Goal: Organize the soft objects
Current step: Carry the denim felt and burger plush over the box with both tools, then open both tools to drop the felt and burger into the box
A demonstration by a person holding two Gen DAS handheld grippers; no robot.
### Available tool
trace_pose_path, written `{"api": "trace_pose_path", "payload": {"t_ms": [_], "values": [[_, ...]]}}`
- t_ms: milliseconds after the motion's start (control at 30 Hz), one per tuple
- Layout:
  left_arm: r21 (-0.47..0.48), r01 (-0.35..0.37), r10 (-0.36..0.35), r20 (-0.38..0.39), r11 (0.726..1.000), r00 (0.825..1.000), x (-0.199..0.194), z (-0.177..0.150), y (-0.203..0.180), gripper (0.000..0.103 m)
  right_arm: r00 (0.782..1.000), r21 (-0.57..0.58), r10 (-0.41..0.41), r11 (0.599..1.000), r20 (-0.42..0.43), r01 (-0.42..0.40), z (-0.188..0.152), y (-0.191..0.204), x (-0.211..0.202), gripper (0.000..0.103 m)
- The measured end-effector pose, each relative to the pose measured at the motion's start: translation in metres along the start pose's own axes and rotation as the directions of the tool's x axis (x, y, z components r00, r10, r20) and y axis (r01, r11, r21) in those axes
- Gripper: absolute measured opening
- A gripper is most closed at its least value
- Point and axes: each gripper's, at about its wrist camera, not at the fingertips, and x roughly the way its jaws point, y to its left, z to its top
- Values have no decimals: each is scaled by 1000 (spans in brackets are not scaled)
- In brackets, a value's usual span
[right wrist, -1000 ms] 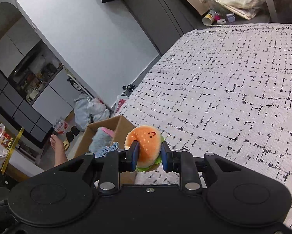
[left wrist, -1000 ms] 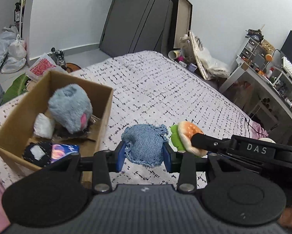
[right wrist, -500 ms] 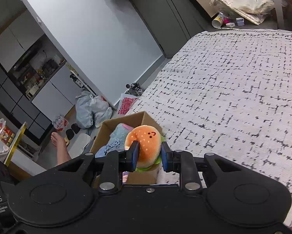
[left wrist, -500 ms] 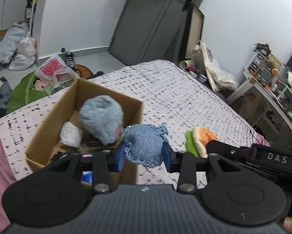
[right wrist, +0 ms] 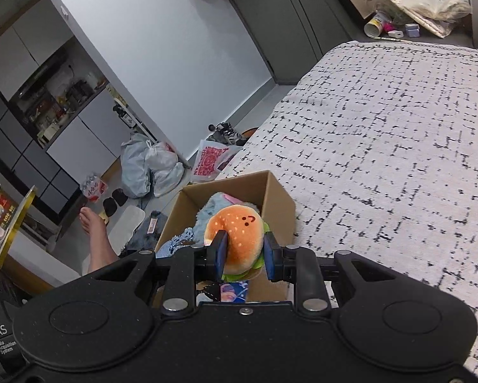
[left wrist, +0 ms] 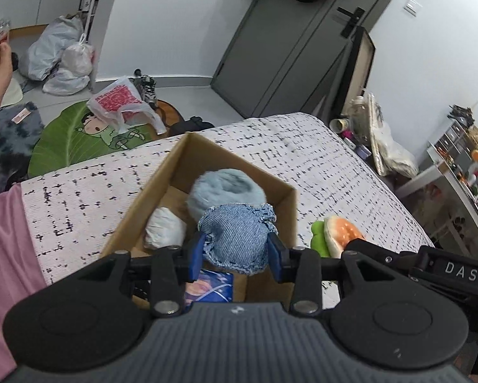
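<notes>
My left gripper (left wrist: 235,250) is shut on a blue denim pouch (left wrist: 237,237) and holds it above the open cardboard box (left wrist: 162,172) on the bed. Inside the box lie a fluffy light-blue plush (left wrist: 226,188), a white soft item (left wrist: 164,231) and a printed blue packet (left wrist: 212,289). My right gripper (right wrist: 242,257) is shut on a plush hamburger (right wrist: 237,236) with a small face, held over the box's near right corner (right wrist: 279,204). The hamburger also shows in the left wrist view (left wrist: 339,234), right of the box.
The box stands near the bed's left edge on a white bedspread with black dashes (right wrist: 398,146). On the floor beyond are plastic bags (left wrist: 63,60), a green leaf mat (left wrist: 70,137) and a bare foot (right wrist: 93,233). A desk with clutter (left wrist: 462,166) stands right of the bed.
Both grippers have moved left toward the box with their toys held. The denim pouch now hangs over the box's inside, and the hamburger has reached the box's right side.
</notes>
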Motion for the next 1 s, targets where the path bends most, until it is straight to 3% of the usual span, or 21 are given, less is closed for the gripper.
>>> {"api": "trace_pose_path", "payload": {"t_ms": [200, 267, 333, 400, 467, 700, 1000], "values": [[-12, -30, 30, -17, 999, 999, 5, 4, 8, 45, 1000, -6, 5, 1000, -21, -5, -1, 15, 13, 24], [-21, -48, 48, -31, 999, 998, 6, 6, 10, 53, 1000, -9, -2, 1000, -28, 2, -2, 19, 17, 24], [-26, -60, 59, -34, 998, 998, 5, 8, 11, 61, 999, -6, -5, 1000, -38, 4, -1, 21, 21, 34], [-27, -70, 69, -27, 997, 997, 2, 9, 12, 73, 999, -5, -15, 1000, -43, 15, 0, 23, 22, 37], [-23, -76, 76, -22, 997, 997, -2, 11, 13, 77, 999, -6, -18, 1000, -35, 18, 0, 24, 18, 41], [-15, -64, 63, -37, 998, 997, -13, 15, 9, 79, 1000, 22, -19, 1000, 5, 19, -3, 18, -7, 58], [54, -61, 64, -57, 997, 996, -35, 12, -16, 88, 999, 72, -40, 997, 25, 38, -11, 1, -48, 80]]}}
